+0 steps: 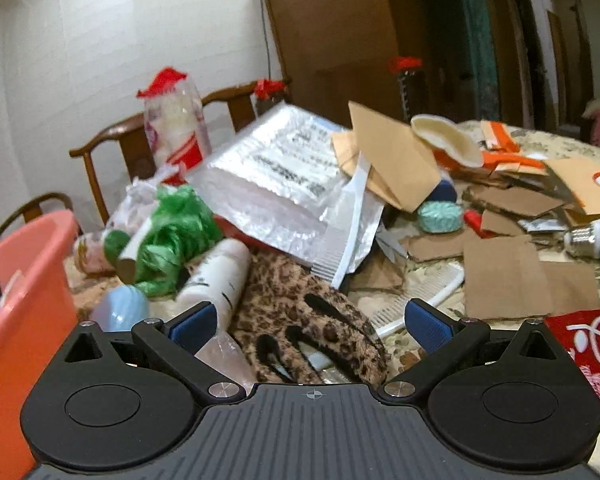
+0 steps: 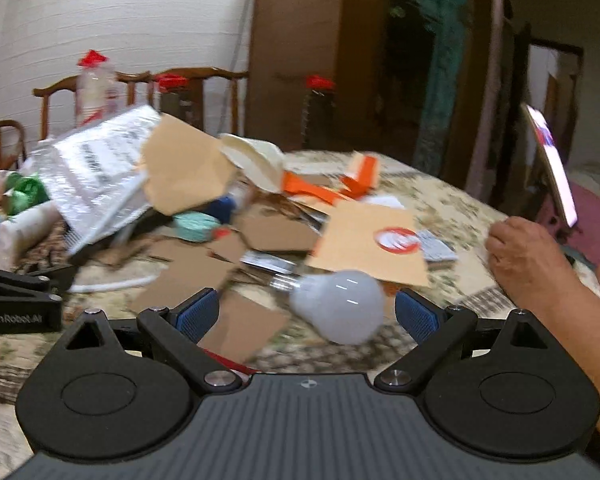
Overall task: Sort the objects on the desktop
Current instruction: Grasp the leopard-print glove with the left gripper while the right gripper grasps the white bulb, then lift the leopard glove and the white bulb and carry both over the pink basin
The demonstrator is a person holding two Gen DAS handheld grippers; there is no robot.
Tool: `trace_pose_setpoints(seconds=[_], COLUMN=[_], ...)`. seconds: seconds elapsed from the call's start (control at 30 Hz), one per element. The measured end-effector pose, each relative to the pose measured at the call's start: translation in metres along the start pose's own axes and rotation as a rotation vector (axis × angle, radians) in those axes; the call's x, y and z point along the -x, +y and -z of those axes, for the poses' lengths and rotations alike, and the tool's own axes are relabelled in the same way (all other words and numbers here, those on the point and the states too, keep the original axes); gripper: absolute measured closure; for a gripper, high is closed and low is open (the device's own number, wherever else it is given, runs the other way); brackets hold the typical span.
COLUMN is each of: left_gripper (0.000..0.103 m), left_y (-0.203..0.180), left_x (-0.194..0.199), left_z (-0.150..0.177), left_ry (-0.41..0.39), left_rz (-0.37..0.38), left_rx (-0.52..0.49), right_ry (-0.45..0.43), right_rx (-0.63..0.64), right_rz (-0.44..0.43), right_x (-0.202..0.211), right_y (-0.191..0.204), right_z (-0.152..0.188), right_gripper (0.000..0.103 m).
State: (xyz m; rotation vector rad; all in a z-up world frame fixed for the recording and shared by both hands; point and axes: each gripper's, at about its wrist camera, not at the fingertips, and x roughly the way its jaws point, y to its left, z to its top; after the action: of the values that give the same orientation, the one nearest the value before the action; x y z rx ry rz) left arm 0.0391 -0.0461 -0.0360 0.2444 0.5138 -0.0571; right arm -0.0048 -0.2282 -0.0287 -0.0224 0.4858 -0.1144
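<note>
Between the spread fingers of the left gripper lay a leopard-print slipper on the cluttered tabletop, with a white bottle touching its left side. Over the same tabletop, the right gripper was released too, a white light bulb lying between its fingers, ungrasped, near a bare hand.

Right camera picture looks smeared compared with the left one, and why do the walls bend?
Right wrist view: motion blur smears the cardboard pieces and silver mailer, though the light bulb between the open tongs reads fairly clearly. Left wrist view: sharper; leopard slipper crisp. Both: fisheye lenses curve the walls.
</note>
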Motion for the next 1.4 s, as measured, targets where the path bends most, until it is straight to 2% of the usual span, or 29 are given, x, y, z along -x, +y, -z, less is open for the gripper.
trace_pose_setpoints(seconds=[0.1, 0.33, 0.4, 0.47, 0.5, 0.6, 0.7, 0.9, 1.1, 1.4], left_gripper=[0.000, 0.001, 0.017, 0.028, 0.040, 0.063, 0.075, 0.091, 0.092, 0.092], left_y=[-0.001, 0.008, 0.009, 0.011, 0.013, 0.016, 0.017, 0.021, 0.033, 0.054], left_x=[-0.012, -0.025, -0.028, -0.029, -0.028, -0.027, -0.023, -0.009, 0.014, 0.056], left_z=[-0.001, -0.006, -0.006, -0.006, -0.006, -0.006, -0.005, -0.002, 0.004, 0.017], left_ry=[0.069, 0.088, 0.100, 0.100, 0.096, 0.087, 0.070, 0.038, -0.007, -0.067], left_rz=[0.000, 0.026, 0.052, 0.078, 0.087, 0.087, 0.085, 0.068, 0.076, 0.070], left_rx=[-0.009, 0.035, 0.040, 0.057, 0.068, 0.071, 0.065, 0.063, 0.097, 0.121], right_ry=[0.035, 0.130, 0.140, 0.151, 0.151, 0.145, 0.140, 0.126, 0.103, 0.054], right_rx=[-0.019, -0.019, -0.041, -0.054, -0.059, -0.083, -0.083, -0.113, -0.081, -0.063], right_rz=[-0.022, -0.054, -0.076, -0.084, -0.084, -0.097, -0.106, -0.147, -0.160, -0.229], right_x=[-0.010, -0.042, -0.046, -0.051, -0.053, -0.054, -0.052, -0.043, -0.028, -0.003], right_y=[-0.009, -0.007, -0.008, -0.010, -0.010, -0.012, -0.012, -0.012, 0.002, 0.031], right_z=[0.003, -0.001, -0.003, -0.006, -0.007, -0.010, -0.009, -0.005, -0.003, -0.005], right_gripper=[0.007, 0.009, 0.009, 0.012, 0.013, 0.039, 0.039, 0.040, 0.040, 0.040])
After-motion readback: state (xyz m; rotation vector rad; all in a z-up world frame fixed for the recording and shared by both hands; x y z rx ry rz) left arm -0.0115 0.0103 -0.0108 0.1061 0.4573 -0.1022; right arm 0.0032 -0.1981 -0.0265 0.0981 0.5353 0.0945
